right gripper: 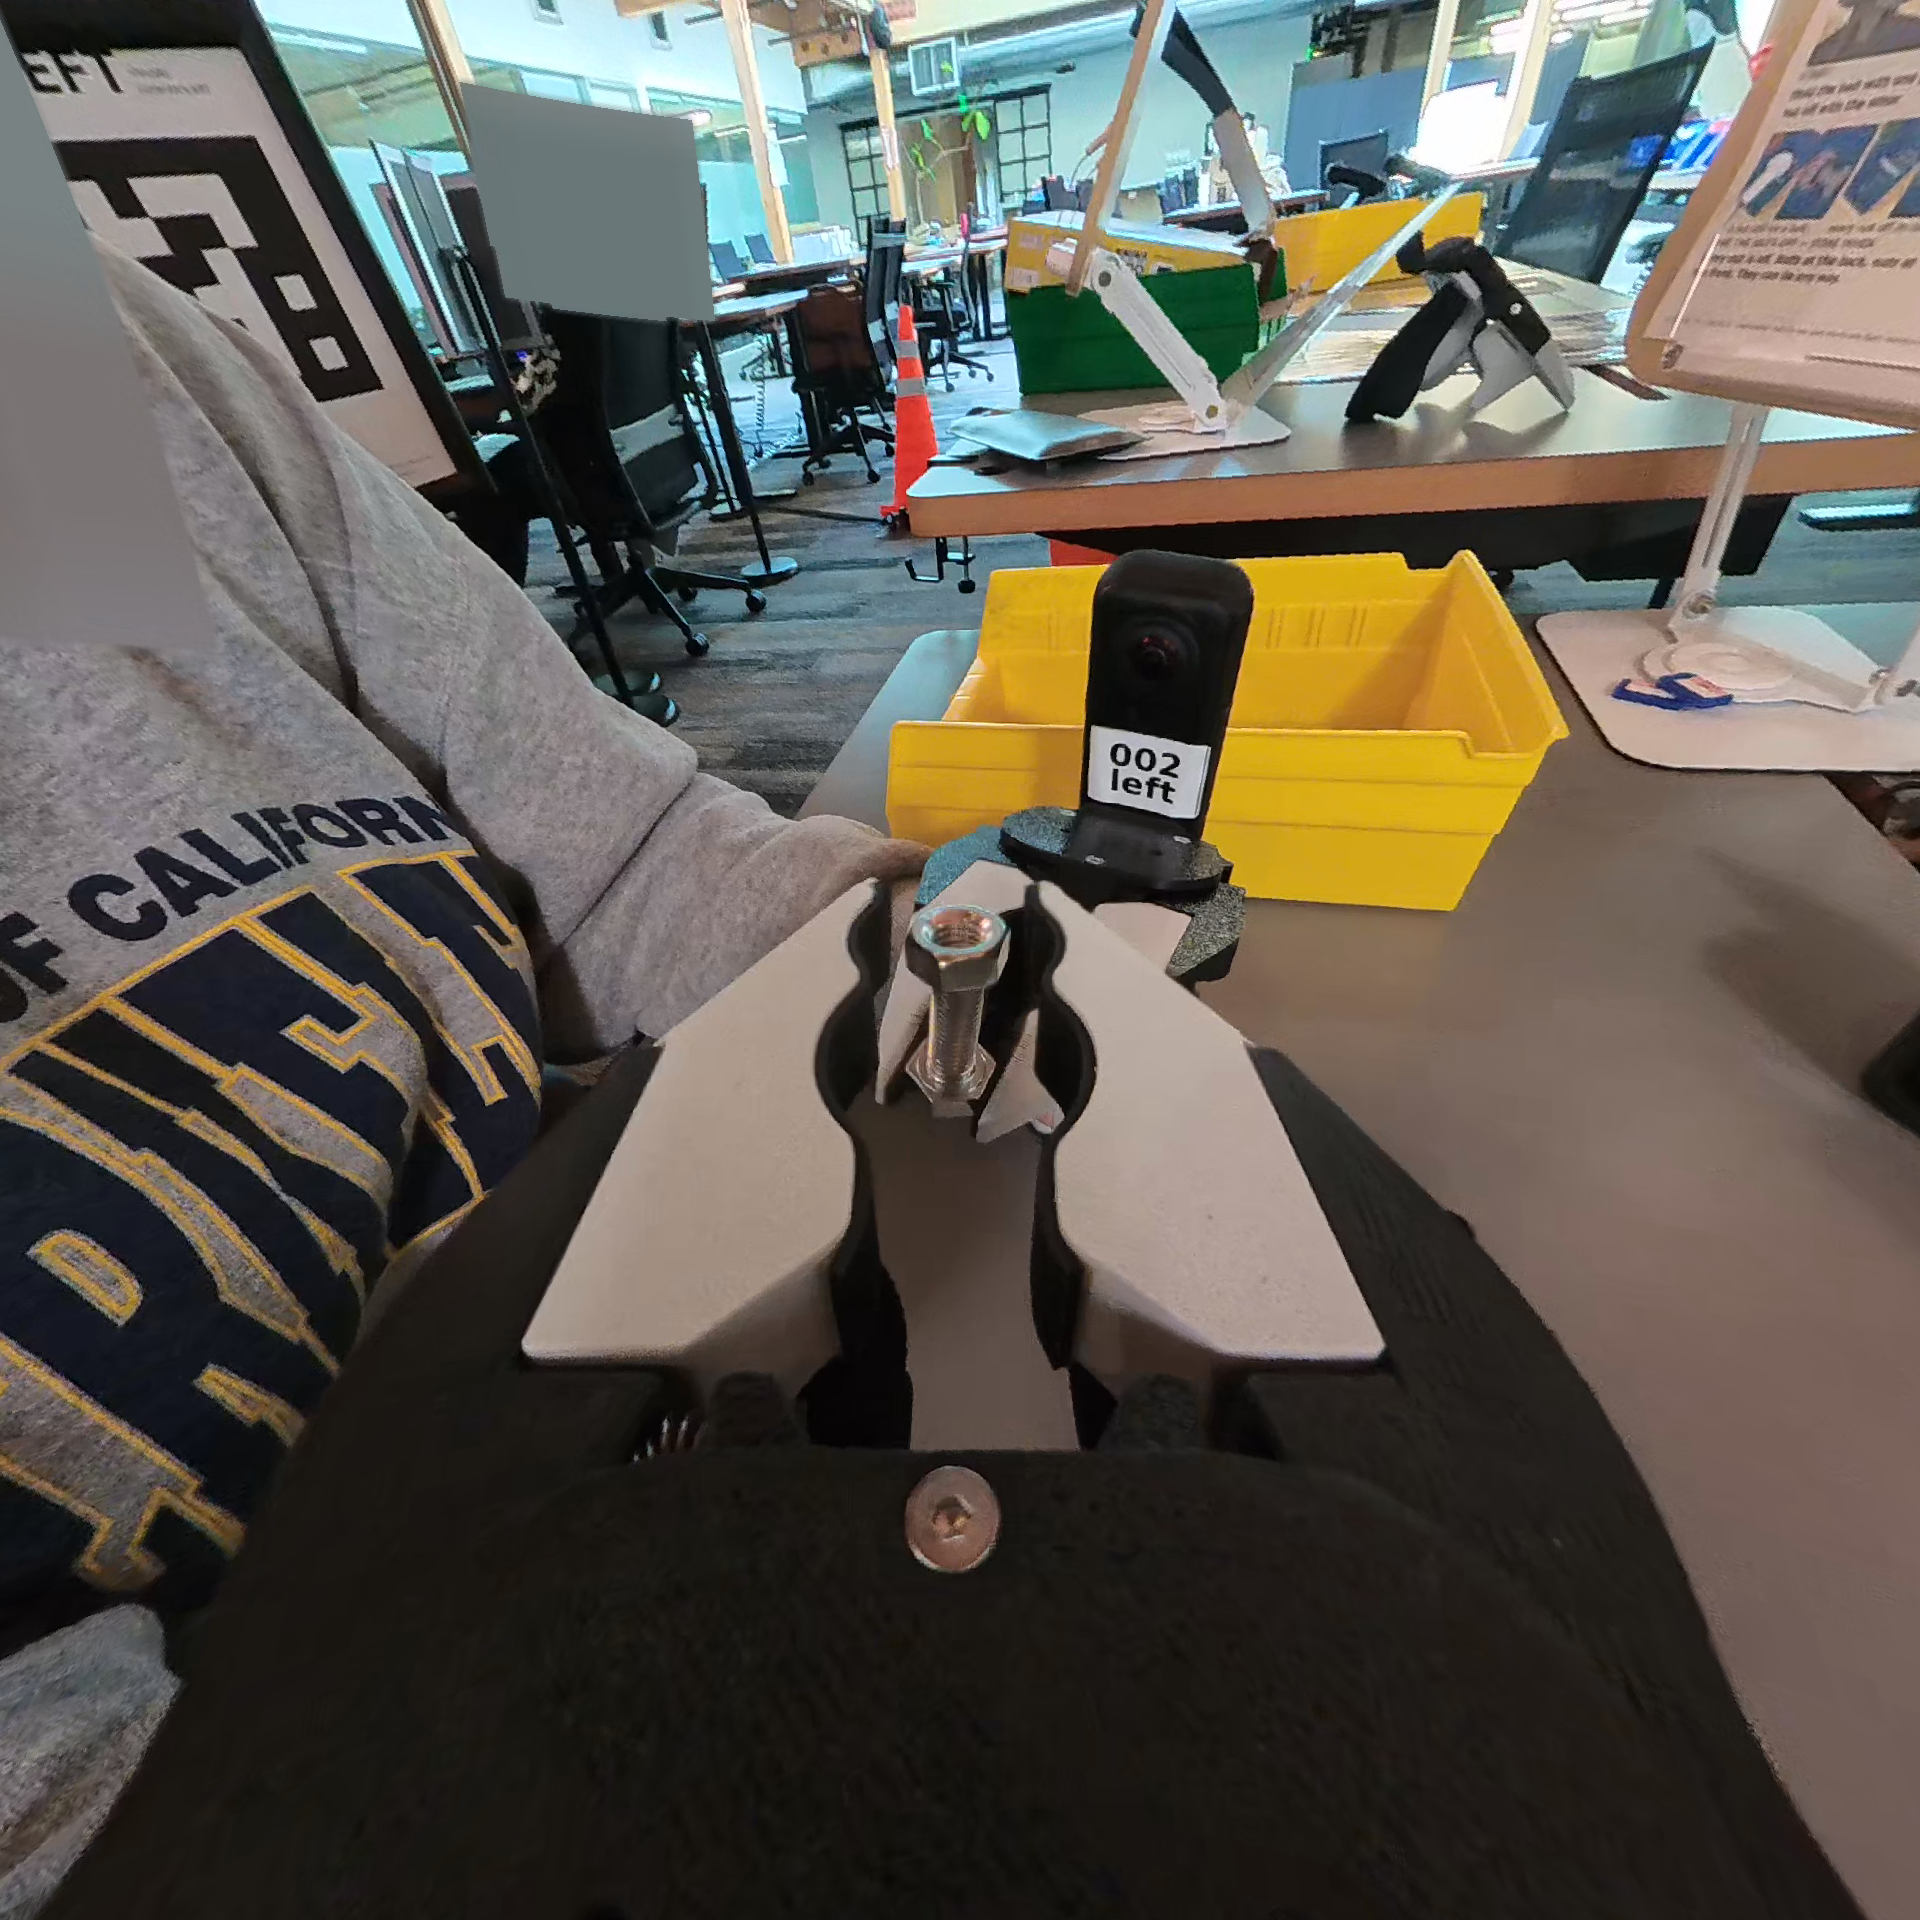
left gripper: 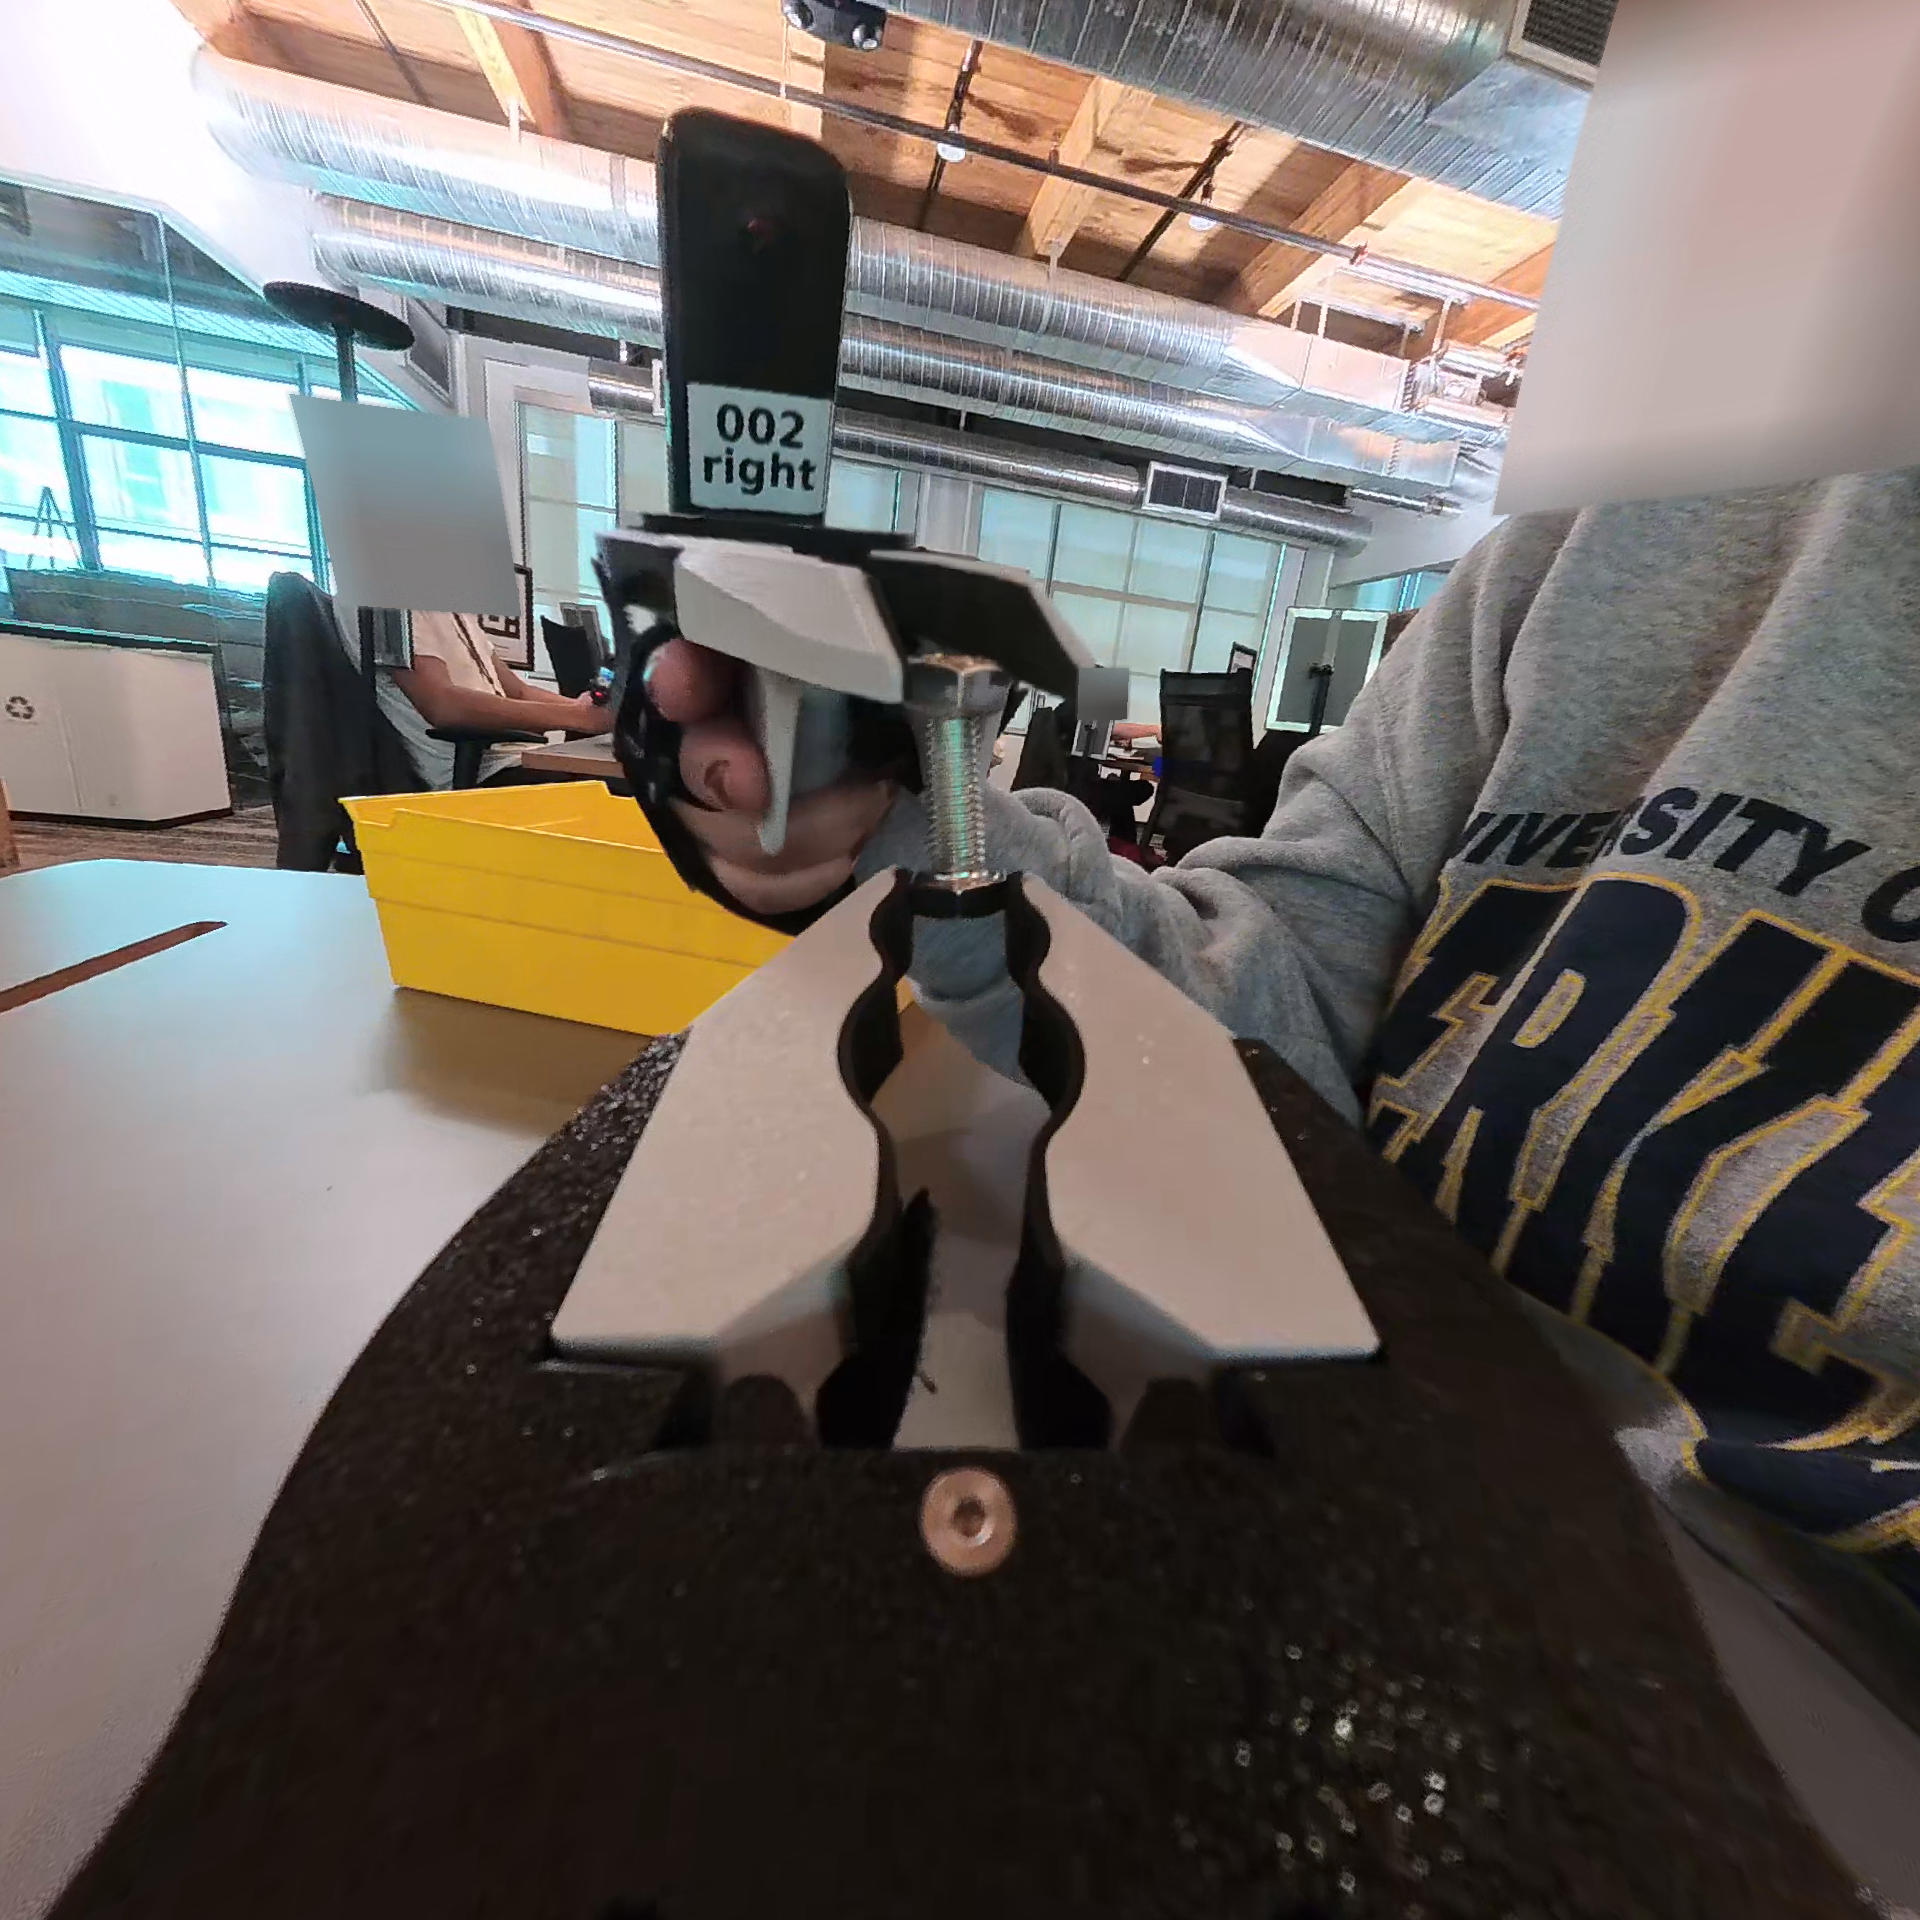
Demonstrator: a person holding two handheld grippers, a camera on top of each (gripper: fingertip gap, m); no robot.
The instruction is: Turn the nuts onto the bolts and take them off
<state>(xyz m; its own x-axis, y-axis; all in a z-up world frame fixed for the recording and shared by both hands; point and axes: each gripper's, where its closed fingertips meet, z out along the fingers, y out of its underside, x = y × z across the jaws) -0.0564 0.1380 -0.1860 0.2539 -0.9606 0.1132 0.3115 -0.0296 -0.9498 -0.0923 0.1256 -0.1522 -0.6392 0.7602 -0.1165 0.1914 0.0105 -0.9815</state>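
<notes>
A silver bolt (left gripper: 951, 790) is held between the two grippers above the grey table (left gripper: 208, 1143). My left gripper (left gripper: 956, 904) is shut on the bolt's head (left gripper: 958, 881) at its fingertips. My right gripper (right gripper: 958, 914) is shut on a hex nut (right gripper: 956, 940) threaded on the bolt's far end. In the right wrist view the bolt shaft (right gripper: 951, 1029) runs from the nut down to the head (right gripper: 951, 1086), which sits in the left gripper (right gripper: 966, 1101). In the left wrist view the right gripper (left gripper: 935, 675) grips the nut (left gripper: 956, 681) from above.
A yellow bin (right gripper: 1351, 821) stands on the table just behind the grippers; it also shows in the left wrist view (left gripper: 540, 894). A person in a grey sweatshirt (left gripper: 1558, 1039) sits close by. A white stand with a printed sheet (right gripper: 1766, 260) is at the right. There is about 4 centimeters between the tips of the two grippers.
</notes>
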